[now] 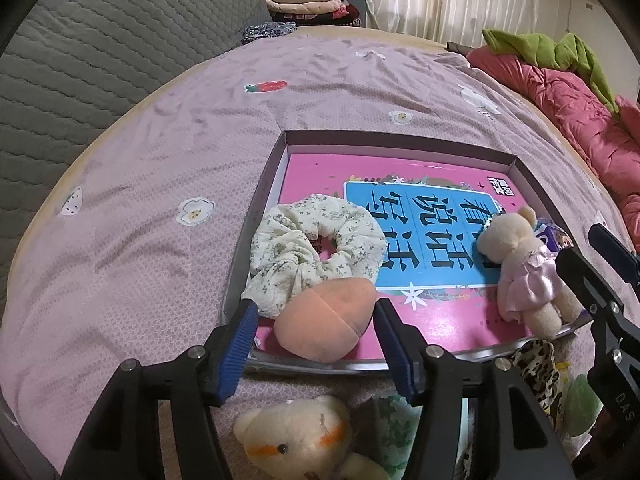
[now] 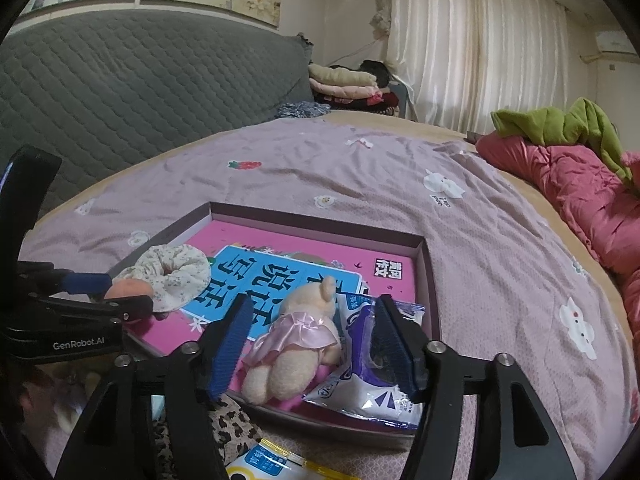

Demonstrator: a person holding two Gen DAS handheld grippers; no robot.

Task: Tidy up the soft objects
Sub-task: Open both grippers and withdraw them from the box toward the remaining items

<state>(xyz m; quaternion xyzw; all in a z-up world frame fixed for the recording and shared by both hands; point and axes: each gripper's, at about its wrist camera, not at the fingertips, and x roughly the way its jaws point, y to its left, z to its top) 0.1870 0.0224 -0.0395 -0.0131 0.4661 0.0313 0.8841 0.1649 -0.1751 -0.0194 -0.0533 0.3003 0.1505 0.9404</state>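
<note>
Sorting is looking about half done: in the tray (image 1: 256, 216) we are seeing the scrunchie (image 1: 316, 248), the peach plush (image 1: 328, 320) between our open left claw (image 1: 316, 344), and the dressed bear (image 2: 296, 340) between our open right claw (image 2: 308, 344). Another bear (image 1: 296, 436) is waiting outside on the bed (image 1: 160, 140), near the curtains (image 2: 472, 48).

Tray (image 1: 520, 168), shallow, on the bed, lined with a pink book. Inside: floral scrunchie (image 1: 316, 248), flat; peach plush (image 1: 326, 320), touching it; bear (image 1: 528, 268) in pink dress, lying face down.
</note>
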